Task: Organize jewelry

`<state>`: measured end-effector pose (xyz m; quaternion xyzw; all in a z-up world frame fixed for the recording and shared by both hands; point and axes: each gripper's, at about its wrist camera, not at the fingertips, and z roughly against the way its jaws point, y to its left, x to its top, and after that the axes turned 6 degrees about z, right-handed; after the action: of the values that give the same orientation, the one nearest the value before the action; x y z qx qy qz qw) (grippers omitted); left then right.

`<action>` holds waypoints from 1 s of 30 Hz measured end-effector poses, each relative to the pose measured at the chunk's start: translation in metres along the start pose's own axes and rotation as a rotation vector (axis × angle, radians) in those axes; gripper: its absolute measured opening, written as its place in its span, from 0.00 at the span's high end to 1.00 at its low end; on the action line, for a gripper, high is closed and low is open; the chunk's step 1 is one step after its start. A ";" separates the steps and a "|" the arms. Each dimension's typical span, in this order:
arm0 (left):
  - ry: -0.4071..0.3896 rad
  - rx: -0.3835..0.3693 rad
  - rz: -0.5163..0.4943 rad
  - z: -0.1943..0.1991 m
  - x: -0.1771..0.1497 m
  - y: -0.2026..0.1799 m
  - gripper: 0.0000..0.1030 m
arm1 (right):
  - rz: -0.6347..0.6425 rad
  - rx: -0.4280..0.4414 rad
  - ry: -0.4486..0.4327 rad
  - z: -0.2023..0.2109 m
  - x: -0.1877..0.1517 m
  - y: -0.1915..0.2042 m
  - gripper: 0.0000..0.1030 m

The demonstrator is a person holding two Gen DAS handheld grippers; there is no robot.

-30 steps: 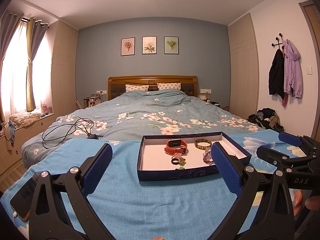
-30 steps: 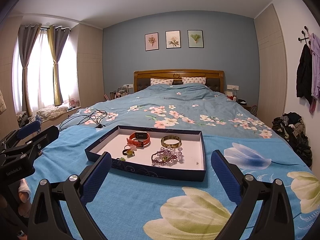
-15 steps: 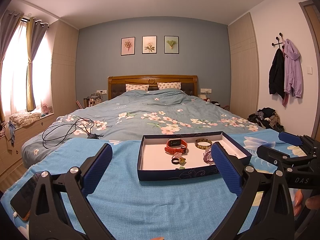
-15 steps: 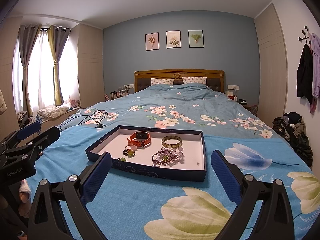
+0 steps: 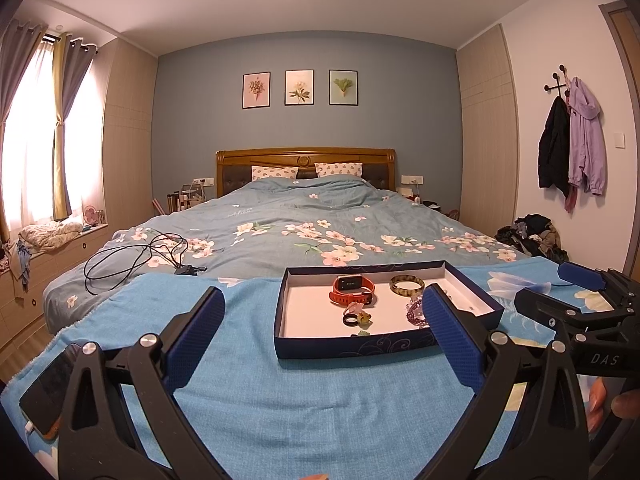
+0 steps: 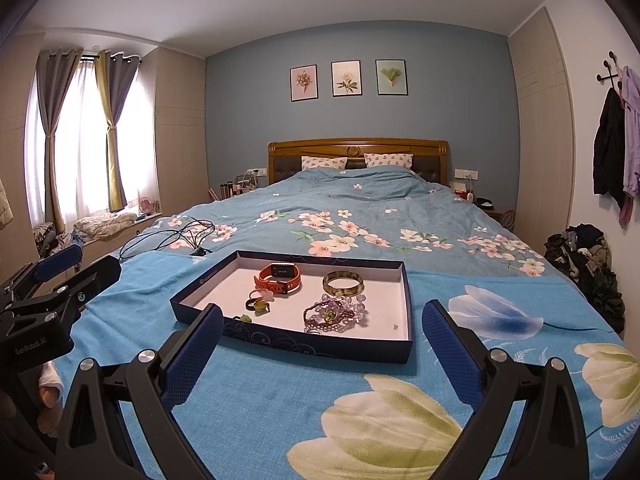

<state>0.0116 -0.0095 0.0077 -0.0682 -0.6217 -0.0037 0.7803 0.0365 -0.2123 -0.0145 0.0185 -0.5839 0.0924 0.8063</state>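
Across the room stretches a bed [image 6: 360,216] under a floral duvet, its foot covered by a bright blue blanket [image 6: 280,400]; on that blanket rests a shallow navy tray [image 6: 312,342] with a white floor, and a black cable [image 5: 132,256] lies coiled on the duvet beyond it, to the left; a phone [image 5: 48,392] lies at the blanket's left edge. The left gripper [image 5: 320,340] and the right gripper [image 6: 320,356] both hover just before the tray, each with its blue-padded fingers [image 6: 192,356] spread wide and holding nothing. Inside the tray lie an orange watch [image 6: 279,277], a gold bangle [image 6: 343,283] to its right, a purple beaded bracelet [image 6: 334,314] nearer the front, and a small black ring [image 6: 251,303] beside a green trinket [image 6: 262,306].
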 end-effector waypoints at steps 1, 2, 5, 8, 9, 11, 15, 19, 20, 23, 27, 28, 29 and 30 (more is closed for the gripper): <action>-0.001 0.001 0.000 0.000 0.000 0.000 0.06 | 0.000 0.000 0.000 0.000 0.000 0.000 0.07; -0.001 0.000 -0.001 0.000 0.000 0.000 0.06 | 0.001 -0.001 0.001 0.000 0.000 0.000 0.07; 0.001 0.001 0.000 -0.001 0.000 0.000 0.06 | 0.000 -0.001 0.000 0.000 0.000 0.000 0.07; 0.000 0.001 0.000 -0.001 0.000 0.000 0.06 | 0.000 -0.001 0.000 0.000 0.000 0.000 0.07; 0.000 0.001 0.000 -0.001 -0.001 0.001 0.06 | -0.001 0.000 0.000 0.000 0.000 0.000 0.07; 0.002 0.000 -0.001 -0.001 0.000 0.000 0.06 | 0.000 -0.001 0.000 0.000 0.000 0.000 0.07; 0.002 0.000 0.000 -0.001 0.000 0.000 0.06 | 0.001 -0.001 0.001 0.000 0.000 0.000 0.07; 0.002 0.000 0.000 -0.001 0.001 0.000 0.06 | 0.000 0.000 0.000 0.000 0.000 0.000 0.07; 0.002 0.001 -0.001 -0.001 0.001 0.000 0.06 | 0.000 0.000 0.001 0.000 0.000 -0.001 0.07; 0.003 0.000 0.000 0.000 0.001 -0.001 0.06 | 0.001 0.000 0.000 0.000 0.000 -0.001 0.07; 0.003 0.000 0.000 0.000 0.001 -0.001 0.06 | 0.000 0.000 0.001 0.000 0.000 -0.001 0.07; 0.002 0.000 0.000 0.000 0.001 -0.001 0.06 | 0.000 -0.001 0.001 0.000 0.000 -0.001 0.07; 0.003 0.000 -0.001 0.000 0.001 -0.001 0.06 | 0.000 0.000 0.001 0.000 0.000 -0.001 0.07; 0.003 0.000 0.000 0.000 0.000 0.000 0.06 | -0.001 0.001 0.000 0.000 0.000 -0.001 0.07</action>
<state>0.0115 -0.0097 0.0077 -0.0679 -0.6205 -0.0038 0.7812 0.0366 -0.2129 -0.0140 0.0190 -0.5838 0.0924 0.8064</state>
